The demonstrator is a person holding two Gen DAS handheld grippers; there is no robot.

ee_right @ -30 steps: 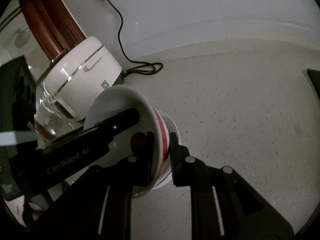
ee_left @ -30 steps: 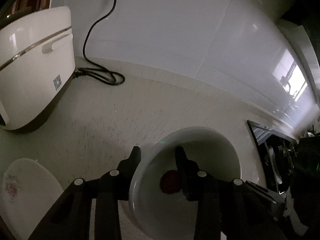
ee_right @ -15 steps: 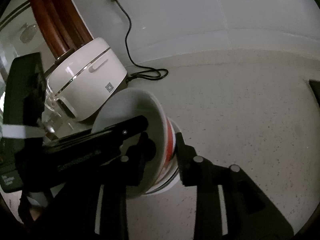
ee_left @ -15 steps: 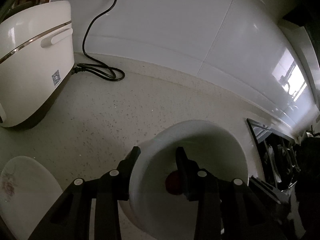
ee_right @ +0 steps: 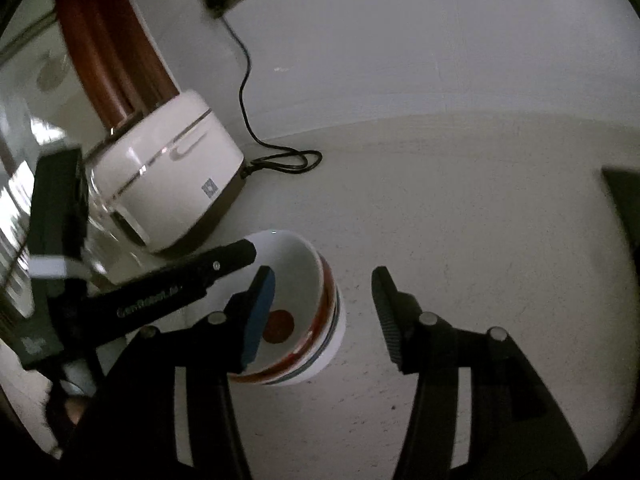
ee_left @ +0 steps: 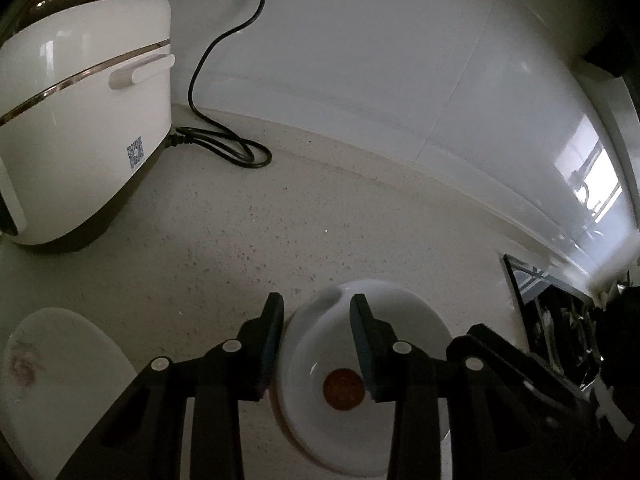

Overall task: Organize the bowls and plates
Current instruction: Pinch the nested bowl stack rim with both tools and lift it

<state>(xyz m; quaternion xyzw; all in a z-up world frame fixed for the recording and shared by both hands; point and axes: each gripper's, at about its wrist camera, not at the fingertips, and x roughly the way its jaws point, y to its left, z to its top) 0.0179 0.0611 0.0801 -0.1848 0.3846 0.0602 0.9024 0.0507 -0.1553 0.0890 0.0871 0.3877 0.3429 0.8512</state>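
A white bowl (ee_right: 292, 276) with red and blue bands outside and a red dot on its floor sits upright on the speckled counter (ee_right: 460, 208). My left gripper (ee_left: 317, 299) straddles the bowl's (ee_left: 328, 432) near rim, one finger outside and one inside, shut on the wall. My right gripper (ee_right: 322, 274) has its jaws opening. Its left finger hangs inside the bowl and its right finger stands well off the striped side, so neither pad presses on it. A white plate (ee_left: 52, 380) with a faint floral print lies at the lower left.
A white rice cooker (ee_left: 80, 120) stands at the back left, its black cord (ee_left: 224, 148) looped on the counter and running up the white wall. A black stove top (ee_left: 540, 304) borders the counter on the right. Open counter lies beyond the bowl.
The bowl went from tilted and held between both grippers to level on the counter. The right jaws let go of its rim and spread apart. The left gripper kept its hold.
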